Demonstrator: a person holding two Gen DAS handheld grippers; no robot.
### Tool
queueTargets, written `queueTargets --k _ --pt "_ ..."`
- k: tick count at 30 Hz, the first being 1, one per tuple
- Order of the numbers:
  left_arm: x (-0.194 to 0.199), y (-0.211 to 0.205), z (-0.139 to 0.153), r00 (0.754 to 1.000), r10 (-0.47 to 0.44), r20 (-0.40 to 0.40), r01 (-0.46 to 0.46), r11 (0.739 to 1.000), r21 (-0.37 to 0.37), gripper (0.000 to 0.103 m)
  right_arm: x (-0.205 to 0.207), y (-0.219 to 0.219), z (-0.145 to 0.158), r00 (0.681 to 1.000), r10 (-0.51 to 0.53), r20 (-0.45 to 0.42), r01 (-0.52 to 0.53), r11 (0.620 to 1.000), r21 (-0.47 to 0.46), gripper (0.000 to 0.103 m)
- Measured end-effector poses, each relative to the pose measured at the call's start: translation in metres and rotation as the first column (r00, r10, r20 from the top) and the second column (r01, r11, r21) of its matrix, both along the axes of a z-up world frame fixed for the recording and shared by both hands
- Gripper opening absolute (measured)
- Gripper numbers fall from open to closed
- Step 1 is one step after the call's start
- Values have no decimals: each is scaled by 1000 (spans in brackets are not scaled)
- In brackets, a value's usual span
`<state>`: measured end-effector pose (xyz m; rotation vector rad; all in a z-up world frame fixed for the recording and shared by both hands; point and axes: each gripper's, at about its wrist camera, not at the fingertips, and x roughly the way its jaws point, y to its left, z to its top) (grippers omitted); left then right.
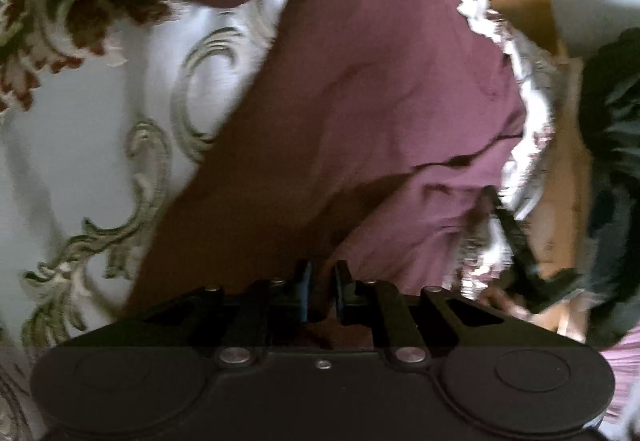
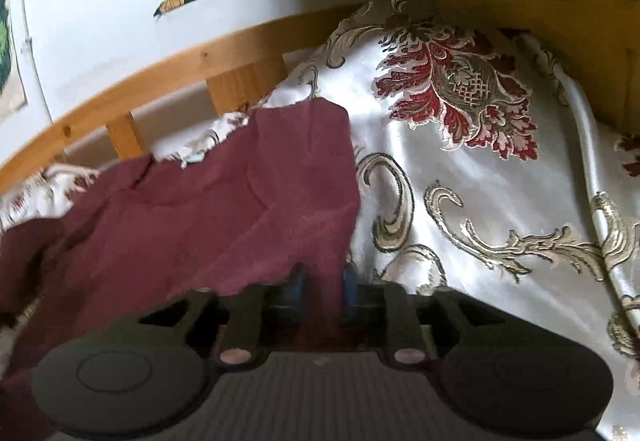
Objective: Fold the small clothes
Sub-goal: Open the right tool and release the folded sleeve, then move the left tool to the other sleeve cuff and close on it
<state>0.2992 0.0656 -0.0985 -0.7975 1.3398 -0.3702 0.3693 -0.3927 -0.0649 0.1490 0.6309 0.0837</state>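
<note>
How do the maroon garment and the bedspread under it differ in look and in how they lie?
The maroon garment is plain and one colour; the bedspread is shiny white with red flowers and scrolls. The garment is lifted and creased where the left gripper and right gripper hold it; the bedspread lies spread out. Both are cloth.

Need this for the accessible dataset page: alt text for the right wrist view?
The right gripper has an edge of a maroon garment between its blue-padded fingers, the cloth spreading left over a white satin bedspread with red and gold floral embroidery. A wooden bed rail and a pale wall run behind.
</note>
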Motion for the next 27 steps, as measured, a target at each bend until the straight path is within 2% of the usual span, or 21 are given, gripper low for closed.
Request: queueTargets --k 2,5,8,10,12,13,16,18,20,22,25,27 --pt "-1 -2 -4 1000 1 6 -1 999 38 16 -8 9 1 1000 12 25 -10 998 -62 80" --pt "-2 1 -5 999 1 33 -3 997 75 22 -16 28 0 997 63 35 -58 990 -127 94" --pt "-3 2 -1 999 3 54 -7 997 76 34 -23 52 -4 992 123 21 -118 979 -168 99" --pt "-8 2 6 996 -12 84 3 995 98 59 -32 70 -7 985 170 12 -164 965 -204 102" --pt "-14 0 17 992 -20 128 2 990 142 75 -40 87 -11 975 221 -3 -215 946 -241 102" --pt "-18 0 22 988 -22 150 -2 987 158 80 -44 96 -15 971 236 -21 -233 934 -272 102" --pt "-30 4 35 981 -7 195 -28 984 177 87 -54 119 -31 959 261 -113 -284 885 -369 102" --pt "-39 9 45 974 34 223 -76 980 185 93 -63 124 -33 962 252 -104 -273 878 -393 102" --pt "-51 16 55 962 76 264 -132 971 201 96 -68 125 -27 964 240 -110 -264 885 -384 102" --pt "-62 24 66 948 102 300 -178 955 235 99 -75 123 -16 971 225 -80 -238 903 -357 103" --pt "-78 39 82 917 132 378 -258 917 305 102 -91 123 5 976 217 -31 -216 927 -306 103" --pt "-88 52 90 889 161 429 -326 881 344 102 -106 122 17 978 211 0 -203 941 -271 103"
